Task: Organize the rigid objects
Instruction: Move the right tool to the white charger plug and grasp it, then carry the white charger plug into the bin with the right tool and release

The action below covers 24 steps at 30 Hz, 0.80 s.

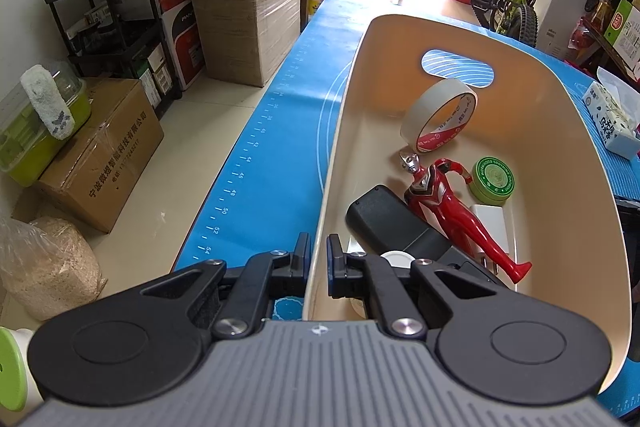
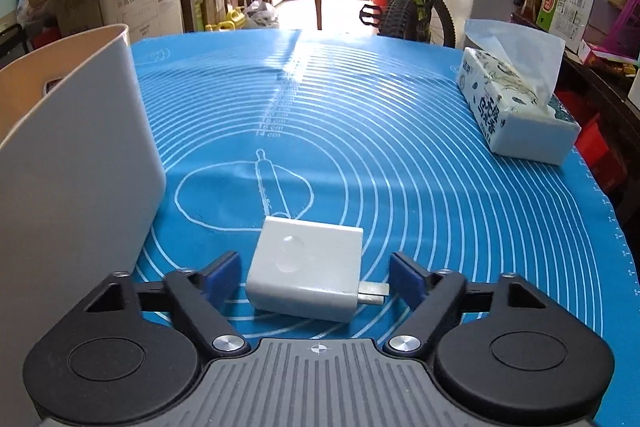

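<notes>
Right gripper (image 2: pixel 316 273): jaws apart, pads clear of white charger (image 2: pixel 305 277) lying between them, prongs toward 3 o'clock | mat (image 2: pixel 380 147): blue | bin (image 2: pixel 76 155): 9 o'clock | tissue pack (image 2: pixel 516 111): 2 o'clock

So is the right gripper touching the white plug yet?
Apart. In the right wrist view, blue mat shows between each pad and the white plug, which lies between the right gripper's open jaws.

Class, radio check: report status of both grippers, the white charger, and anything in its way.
Left gripper shut on bin wall. Right gripper open, fingers astride white charger on blue mat, not touching. Nothing in the way.
</notes>
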Available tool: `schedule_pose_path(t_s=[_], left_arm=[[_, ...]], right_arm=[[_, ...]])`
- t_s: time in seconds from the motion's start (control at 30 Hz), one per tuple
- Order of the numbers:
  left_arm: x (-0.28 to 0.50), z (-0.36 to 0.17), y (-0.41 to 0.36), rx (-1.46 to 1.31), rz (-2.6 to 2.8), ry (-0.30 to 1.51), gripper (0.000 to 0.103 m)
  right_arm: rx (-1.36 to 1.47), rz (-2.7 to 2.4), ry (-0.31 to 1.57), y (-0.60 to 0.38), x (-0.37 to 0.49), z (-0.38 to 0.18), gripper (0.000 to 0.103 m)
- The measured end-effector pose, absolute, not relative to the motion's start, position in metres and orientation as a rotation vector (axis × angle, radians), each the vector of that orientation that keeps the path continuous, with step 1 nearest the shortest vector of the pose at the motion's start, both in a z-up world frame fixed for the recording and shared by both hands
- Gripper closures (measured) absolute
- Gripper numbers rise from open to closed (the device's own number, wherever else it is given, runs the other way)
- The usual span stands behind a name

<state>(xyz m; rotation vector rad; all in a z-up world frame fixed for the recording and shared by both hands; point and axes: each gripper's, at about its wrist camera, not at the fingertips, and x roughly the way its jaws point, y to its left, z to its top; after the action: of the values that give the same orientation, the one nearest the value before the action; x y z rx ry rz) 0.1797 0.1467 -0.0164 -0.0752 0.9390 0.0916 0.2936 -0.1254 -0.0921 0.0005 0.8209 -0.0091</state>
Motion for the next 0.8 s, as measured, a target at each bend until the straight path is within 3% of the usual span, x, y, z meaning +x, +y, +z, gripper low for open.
schedule_pose_path(t_s=[0.37, 0.8], left_arm=[[0.180, -0.016, 0.147, -0.076, 0.091, 0.939, 0.094], [0.179, -0.016, 0.147, -0.077, 0.092, 0.939, 0.094]], right_arm=[[-0.029, -0.049, 0.779, -0.129, 0.286, -0.084, 0.034], [-0.010, -0.060, 0.687, -0.142, 0.260, -0.038, 0.034]])
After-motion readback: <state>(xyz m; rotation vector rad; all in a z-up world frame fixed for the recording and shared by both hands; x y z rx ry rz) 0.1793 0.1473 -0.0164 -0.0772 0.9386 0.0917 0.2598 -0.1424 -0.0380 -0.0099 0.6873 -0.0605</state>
